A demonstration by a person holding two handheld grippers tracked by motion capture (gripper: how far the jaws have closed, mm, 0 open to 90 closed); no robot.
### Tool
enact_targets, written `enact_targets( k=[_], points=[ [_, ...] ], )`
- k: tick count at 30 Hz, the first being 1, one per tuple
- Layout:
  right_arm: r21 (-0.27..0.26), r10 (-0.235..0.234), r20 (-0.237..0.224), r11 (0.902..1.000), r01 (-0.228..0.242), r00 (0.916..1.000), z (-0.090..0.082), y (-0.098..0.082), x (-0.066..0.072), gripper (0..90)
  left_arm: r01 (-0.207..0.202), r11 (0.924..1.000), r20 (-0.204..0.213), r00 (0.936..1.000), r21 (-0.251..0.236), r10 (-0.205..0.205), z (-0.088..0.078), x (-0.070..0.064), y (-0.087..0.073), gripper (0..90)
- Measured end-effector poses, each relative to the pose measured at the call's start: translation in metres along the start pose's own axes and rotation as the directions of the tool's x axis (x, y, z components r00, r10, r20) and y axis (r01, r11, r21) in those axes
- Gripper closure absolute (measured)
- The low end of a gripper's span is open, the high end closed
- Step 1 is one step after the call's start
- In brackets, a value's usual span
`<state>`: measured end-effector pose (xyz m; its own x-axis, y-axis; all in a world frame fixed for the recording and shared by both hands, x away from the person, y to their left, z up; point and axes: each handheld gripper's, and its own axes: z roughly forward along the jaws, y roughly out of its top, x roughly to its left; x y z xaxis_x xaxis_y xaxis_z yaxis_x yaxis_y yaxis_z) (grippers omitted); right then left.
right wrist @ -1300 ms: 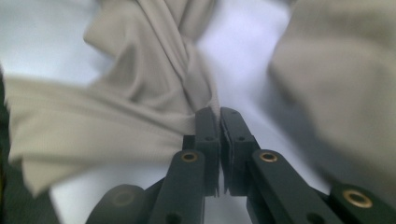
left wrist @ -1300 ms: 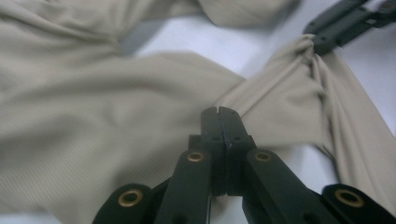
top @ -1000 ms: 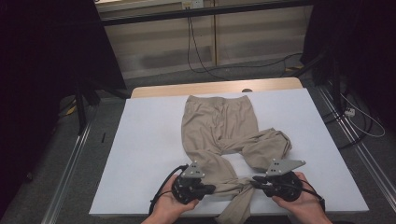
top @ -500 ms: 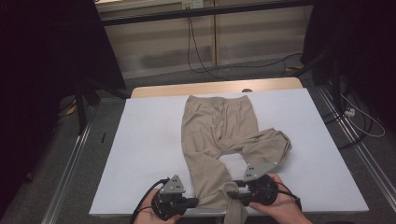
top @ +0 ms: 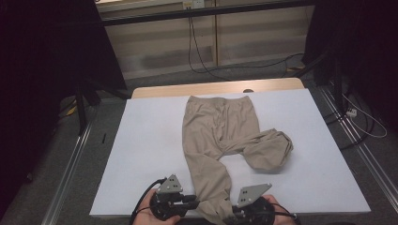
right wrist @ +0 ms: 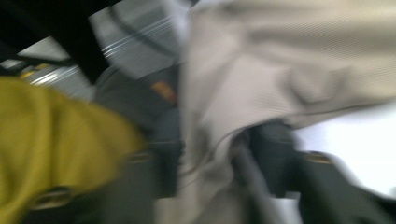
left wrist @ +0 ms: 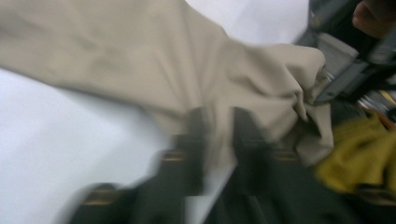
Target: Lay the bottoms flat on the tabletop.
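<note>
Beige trousers (top: 220,136) lie on the white table (top: 150,140), waistband at the far side. One leg is folded into a bunch at the right. The other leg runs straight to the front edge, where its hem hangs between my two grippers. My left gripper (top: 195,206) is left of the hem; its jaws have just been opening, with a strip of cloth (left wrist: 140,60) still in the narrow gap of the left gripper (left wrist: 219,140). My right gripper (top: 230,216) is right of the hem. The right gripper (right wrist: 219,154) has also just been opening, with cloth (right wrist: 303,60) hanging loosely between its jaws.
A yellow sleeve (right wrist: 51,140) sits close behind the right gripper. The table's wooden far edge (top: 216,88) meets a panelled wall with cables. Metal rails (top: 70,164) run along both sides of the table, and dark stands flank it.
Both hands have drawn back to the table's front edge and closer together, dragging the leg's hem with them. The leg now lies straighter.
</note>
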<state>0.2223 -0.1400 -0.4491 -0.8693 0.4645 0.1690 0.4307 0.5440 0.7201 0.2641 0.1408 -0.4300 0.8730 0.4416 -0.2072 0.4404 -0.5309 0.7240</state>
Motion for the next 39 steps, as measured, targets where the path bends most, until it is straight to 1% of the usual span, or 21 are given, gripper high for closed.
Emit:
enact_targets(
  k=[4, 6, 7, 8, 11, 14, 15, 17, 18, 19, 21, 22, 24, 28, 31, 32, 33, 34, 36, 38, 39],
  points=[
    [-0.084, 0.051, 0.037, 0.9953, -0.048, 0.998, -0.015, 0.005, -0.019, 33.0, -0.017, 0.9998, -0.042, 0.999, -0.009, 0.017, 0.004, 0.007, 0.004, 68.3],
    [-0.121, 0.065, 0.038, 0.9908, -0.06, 0.9971, -0.021, 0.009, -0.027, 33.8, -0.036, 0.9993, -0.059, 0.9976, 0.009, 0.036, 0.012, 0.009, 0.006, 68.2],
    [-0.127, 0.066, 0.054, 0.9902, -0.058, 0.9964, -0.021, 0.01, -0.029, 39.8, -0.052, 0.9984, -0.06, 0.9968, 0.021, 0.054, 0.018, 0.009, 0.007, 68.3],
    [-0.122, 0.057, 0.074, 0.9914, -0.047, 0.9956, -0.019, 0.013, -0.033, 48.2, -0.071, 0.997, -0.06, 0.9956, 0.03, 0.073, 0.023, 0.009, 0.009, 68.6],
    [-0.08, 0.021, 0.102, 0.9967, -0.013, 0.9946, -0.006, 0.019, -0.038, 58.6, -0.131, 0.9903, -0.065, 0.9889, 0.047, 0.134, 0.037, 0.006, 0.014, 67.8],
    [-0.026, -0.024, 0.087, 0.9993, 0.027, 0.9959, 0.013, 0.023, -0.039, 58.7, -0.156, 0.9844, -0.058, 0.9853, 0.082, 0.161, 0.05, 0.003, 0.017, 67.7],
    [-0.011, -0.034, 0.083, 0.9993, 0.035, 0.9959, 0.018, 0.023, -0.038, 57.3, -0.165, 0.9821, -0.073, 0.9825, 0.091, 0.172, 0.053, 0.003, 0.016, 68.0],
    [0.025, -0.064, 0.102, 0.9978, 0.062, 0.9928, 0.027, 0.02, -0.035, 56.7, -0.156, 0.9839, -0.084, 0.9829, 0.088, 0.163, 0.052, 0.003, 0.014, 73.0],
    [0.011, -0.073, 0.115, 0.9974, 0.072, 0.9907, 0.028, 0.018, -0.033, 58.8, -0.127, 0.9886, -0.094, 0.9864, 0.081, 0.134, 0.05, 0.003, 0.013, 79.8],
    [0.012, -0.076, 0.124, 0.9971, 0.075, 0.9894, 0.027, 0.017, -0.031, 65.5, -0.106, 0.9904, -0.09, 0.9894, 0.089, 0.114, 0.048, 0.004, 0.012, 85.7],
    [0.017, -0.086, 0.106, 0.9963, 0.085, 0.9906, 0.025, 0.015, -0.025, 82.9, -0.094, 0.9901, -0.082, 0.9913, 0.105, 0.102, 0.043, 0.005, 0.009, 89.5],
    [0.02, -0.091, 0.111, 0.9958, 0.09, 0.9896, 0.024, 0.014, -0.021, 86.5, -0.093, 0.9895, -0.084, 0.9912, 0.111, 0.102, 0.04, 0.003, 0.007, 89.9],
    [0.024, -0.085, 0.081, 0.9962, 0.083, 0.993, 0.023, 0.012, -0.015, 89.7, -0.085, 0.9891, -0.068, 0.9933, 0.12, 0.093, 0.035, 0.0, 0.003, 90.0],
    [0.026, -0.092, 0.023, 0.9955, 0.091, 0.9955, 0.023, 0.008, 0.002, 90.0, -0.07, 0.9886, -0.029, 0.9968, 0.133, 0.074, 0.021, -0.006, -0.006, 90.0],
    [0.028, -0.076, -0.024, 0.9967, 0.077, 0.9968, 0.024, 0.005, 0.012, 89.7, -0.068, 0.9895, -0.014, 0.9975, 0.128, 0.07, 0.014, -0.01, -0.012, 89.7],
    [0.037, -0.085, -0.027, 0.9956, 0.086, 0.996, 0.024, 0.004, 0.016, 88.2, -0.062, 0.9906, -0.01, 0.998, 0.122, 0.063, 0.012, -0.011, -0.014, 89.1],
    [0.037, -0.092, -0.024, 0.995, 0.093, 0.9955, 0.025, 0.004, 0.018, 81.5, -0.062, 0.9906, -0.01, 0.9979, 0.122, 0.064, 0.009, -0.011, -0.016, 87.8],
    [0.031, -0.087, -0.027, 0.9956, 0.088, 0.9958, 0.025, 0.004, 0.017, 72.0, -0.051, 0.9926, -0.022, 0.9983, 0.11, 0.054, 0.008, -0.01, -0.016, 83.5],
    [0.01, -0.068, -0.014, 0.9976, 0.068, 0.9976, 0.022, 0.007, 0.011, 64.8, -0.032, 0.996, -0.025, 0.9991, 0.084, 0.034, 0.004, -0.007, -0.015, 75.9],
    [-0.023, -0.043, 0.02, 0.9988, 0.044, 0.9989, 0.016, 0.01, 0.001, 59.5, -0.034, 0.9974, -0.042, 0.9985, 0.063, 0.037, 0.002, -0.002, -0.012, 73.7],
    [-0.042, -0.02, 0.034, 0.9989, 0.021, 0.9992, 0.013, 0.012, -0.005, 60.9, -0.042, 0.9972, -0.056, 0.9974, 0.062, 0.046, 0.002, 0.0, -0.011, 72.9]
  ],
)
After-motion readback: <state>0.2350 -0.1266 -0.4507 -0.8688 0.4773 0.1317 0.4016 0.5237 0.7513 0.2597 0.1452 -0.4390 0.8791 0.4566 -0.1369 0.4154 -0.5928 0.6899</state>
